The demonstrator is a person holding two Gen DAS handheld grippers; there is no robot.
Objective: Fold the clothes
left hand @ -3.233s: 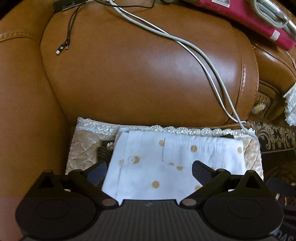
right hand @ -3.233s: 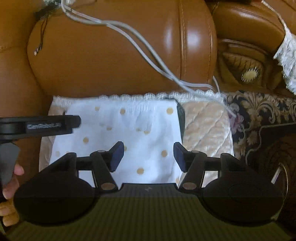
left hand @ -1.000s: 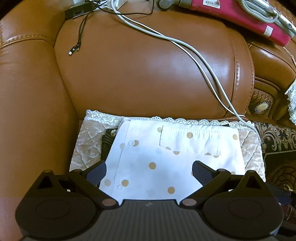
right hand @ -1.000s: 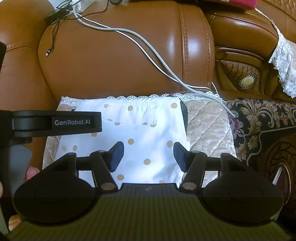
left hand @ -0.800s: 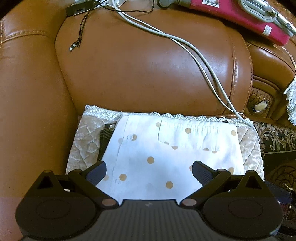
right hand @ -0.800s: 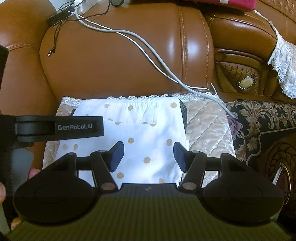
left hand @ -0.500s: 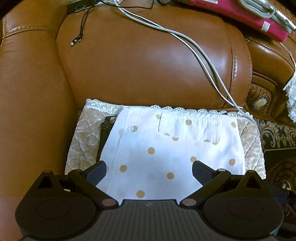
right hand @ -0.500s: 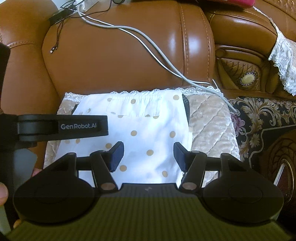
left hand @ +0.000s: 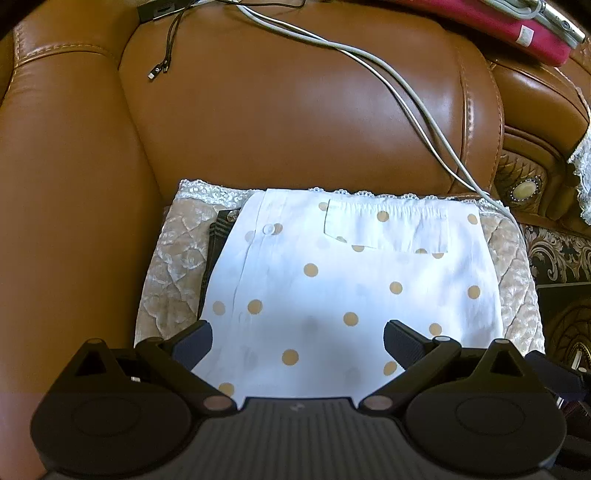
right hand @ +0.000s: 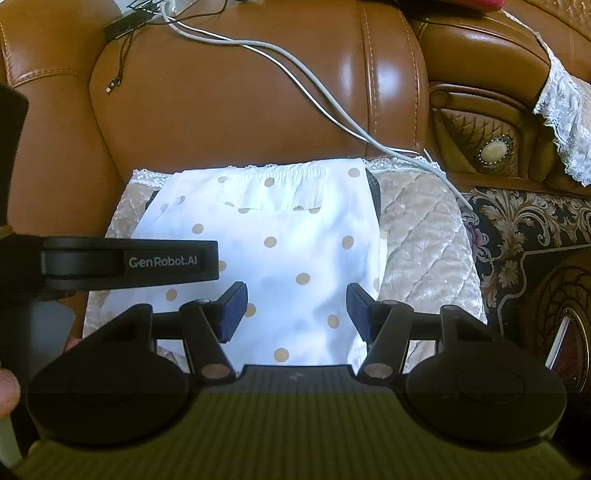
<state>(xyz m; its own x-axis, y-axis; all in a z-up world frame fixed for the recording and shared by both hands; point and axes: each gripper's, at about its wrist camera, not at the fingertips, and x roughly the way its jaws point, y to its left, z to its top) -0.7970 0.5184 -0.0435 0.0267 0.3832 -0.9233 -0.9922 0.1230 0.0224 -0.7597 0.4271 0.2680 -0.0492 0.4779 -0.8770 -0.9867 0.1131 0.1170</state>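
A folded white garment with tan polka dots [left hand: 343,280] lies flat on a beige quilted seat cover [left hand: 173,266], pocket side up. It also shows in the right wrist view [right hand: 280,240]. A dark striped garment [left hand: 216,240] sticks out from under its left edge. My left gripper [left hand: 297,341] is open and empty, hovering over the garment's near edge. My right gripper [right hand: 295,306] is open and empty above the garment's near right part. The left gripper's body [right hand: 129,262] crosses the right wrist view at left.
The brown leather sofa backrest [left hand: 295,118] rises behind the seat. White cables [left hand: 406,103] and thin black cables [left hand: 166,55] trail down it. A red item [left hand: 509,26] lies on top at right. A dark patterned cover [right hand: 535,229] and lace cloth [right hand: 565,122] lie to the right.
Both grippers have drawn back and risen slightly from the folded garment, so more of it shows. Both stay open. The garment has not moved.
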